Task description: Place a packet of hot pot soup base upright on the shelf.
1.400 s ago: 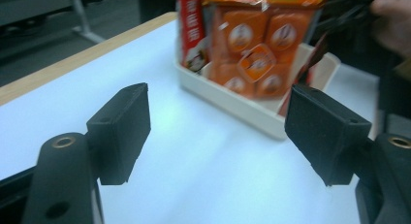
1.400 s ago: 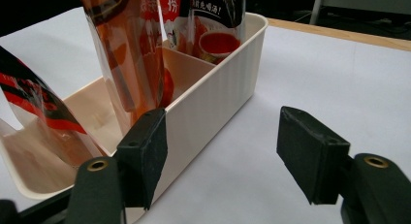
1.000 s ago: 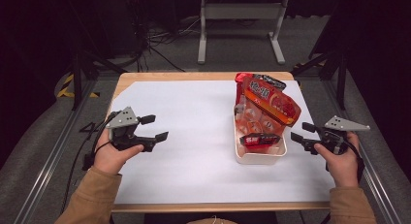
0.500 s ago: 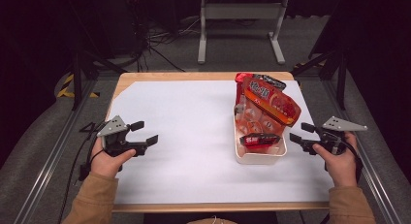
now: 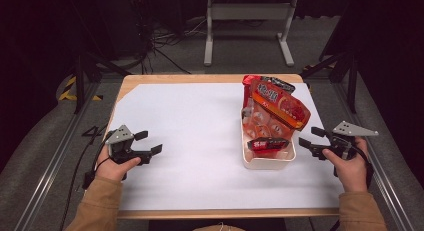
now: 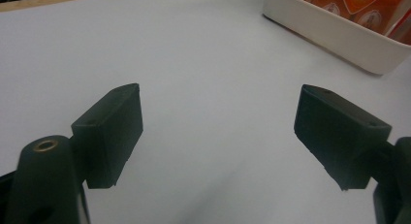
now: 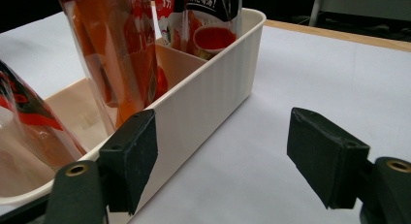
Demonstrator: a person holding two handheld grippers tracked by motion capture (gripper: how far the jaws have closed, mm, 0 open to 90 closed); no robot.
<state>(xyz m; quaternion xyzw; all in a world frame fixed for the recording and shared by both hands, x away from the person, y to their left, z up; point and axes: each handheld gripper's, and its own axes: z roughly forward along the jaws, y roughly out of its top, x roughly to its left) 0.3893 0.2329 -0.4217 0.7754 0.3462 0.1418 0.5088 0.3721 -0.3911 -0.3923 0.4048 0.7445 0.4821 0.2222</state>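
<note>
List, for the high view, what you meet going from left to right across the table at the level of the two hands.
left gripper, open over the white table cover → white bin holding red snack packets → right gripper, open beside the bin.

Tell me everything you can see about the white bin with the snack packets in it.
The white bin is a long, narrow, open-topped tub, plastic by its look, with faintly ribbed walls and a rounded rim. It stands flat on the white table cover, right of centre, one short end toward the person. Red and orange snack packets fill it, most rising well above the rim and leaning; one small red packet lies across the near end. The right gripper sits just beside its near right corner, jaws open, not gripping it.
</note>
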